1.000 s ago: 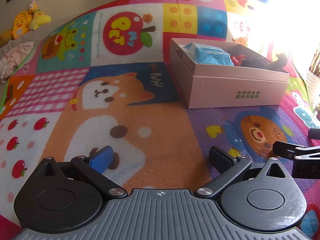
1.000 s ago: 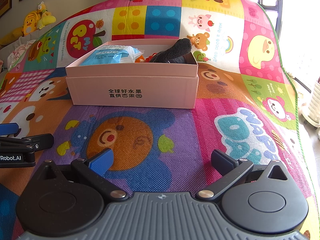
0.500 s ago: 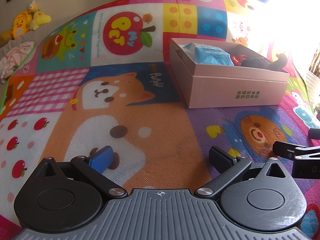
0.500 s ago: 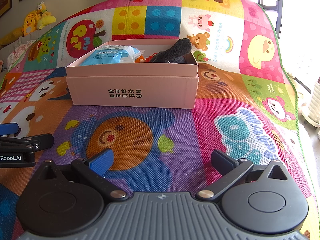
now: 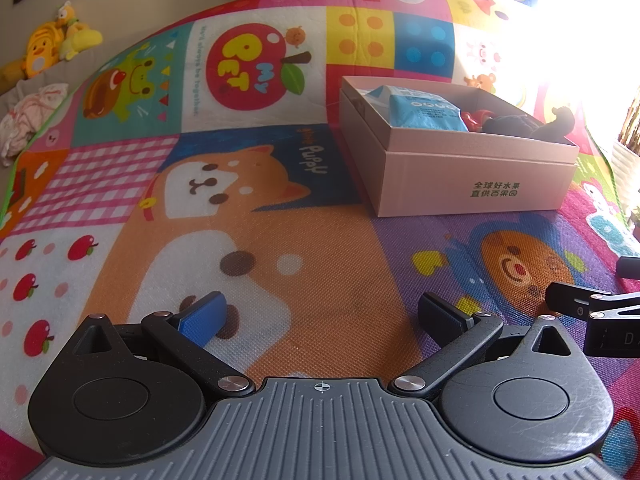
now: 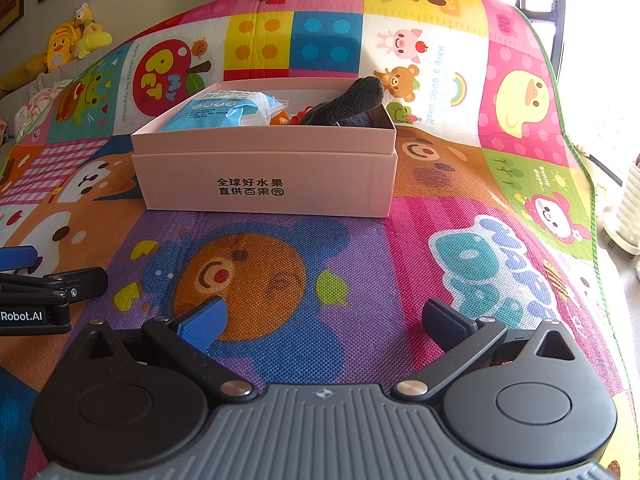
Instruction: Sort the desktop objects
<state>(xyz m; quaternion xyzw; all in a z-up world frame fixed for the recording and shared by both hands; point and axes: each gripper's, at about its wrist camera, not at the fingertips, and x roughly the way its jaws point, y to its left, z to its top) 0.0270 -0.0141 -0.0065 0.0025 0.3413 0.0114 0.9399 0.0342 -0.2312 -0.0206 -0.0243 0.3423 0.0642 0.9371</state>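
Both tongs, left [image 5: 322, 314] and right [image 6: 324, 318], gape apart, empty, before one pink box [image 6: 264, 176].

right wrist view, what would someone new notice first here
The pink box sits mid-mat, open, holding a blue packet on its left side and a dark plush item poking over its right rim. Under it spreads the loud cartoon play mat. Both the right gripper and left gripper are open and hold nothing.

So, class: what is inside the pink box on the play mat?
Inside the pink box lie a blue packet, something orange-red and a dark fuzzy cloth poking over the rim. The box walls hide whatever lies beneath them.
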